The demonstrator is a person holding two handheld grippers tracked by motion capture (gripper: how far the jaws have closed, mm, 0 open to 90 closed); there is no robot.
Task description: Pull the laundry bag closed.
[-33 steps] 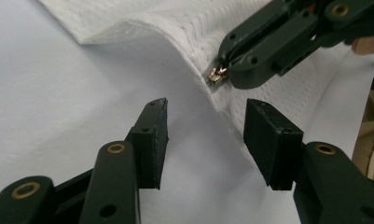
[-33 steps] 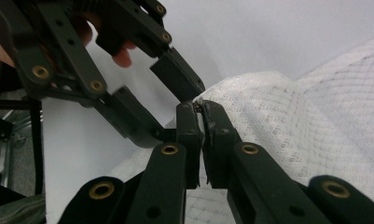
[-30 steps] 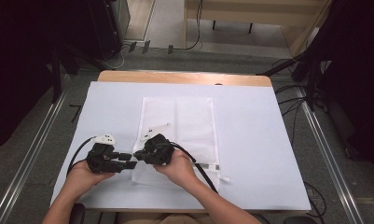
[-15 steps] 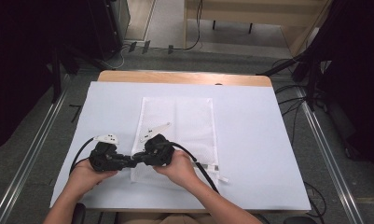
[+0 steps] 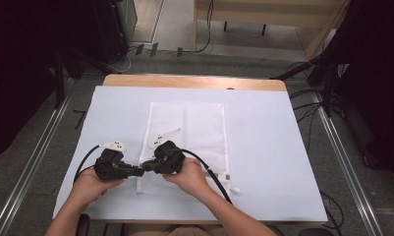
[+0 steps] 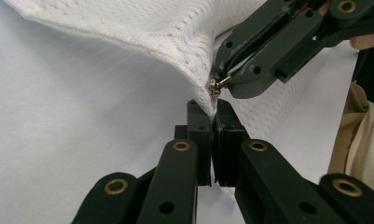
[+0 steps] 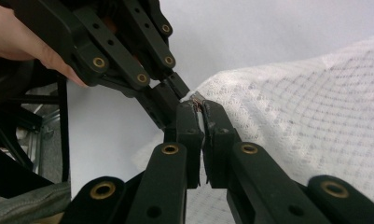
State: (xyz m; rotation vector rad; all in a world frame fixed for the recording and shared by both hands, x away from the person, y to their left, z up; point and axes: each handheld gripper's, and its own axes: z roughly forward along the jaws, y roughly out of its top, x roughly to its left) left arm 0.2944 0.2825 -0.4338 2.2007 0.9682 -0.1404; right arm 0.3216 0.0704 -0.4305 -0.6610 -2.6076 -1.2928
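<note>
A white mesh bag lies flat on the white table cover, its near left corner lifted. My left gripper is shut on the mesh at that corner, the fabric pinched between its pads. My right gripper comes in from the other side and is shut on the small metal zip pull just above the left jaws. In the right gripper view the pull shows at my right gripper tips, with the left gripper touching close by.
The right gripper's black cable trails over the bag's near right part. A bare wooden strip marks the table's far edge. Metal rails run along both sides, with dark equipment and floor cables beyond.
Both grippers have stayed at the bag's near left corner. The left one has shifted slightly left and turned more level; the bag has not moved otherwise.
</note>
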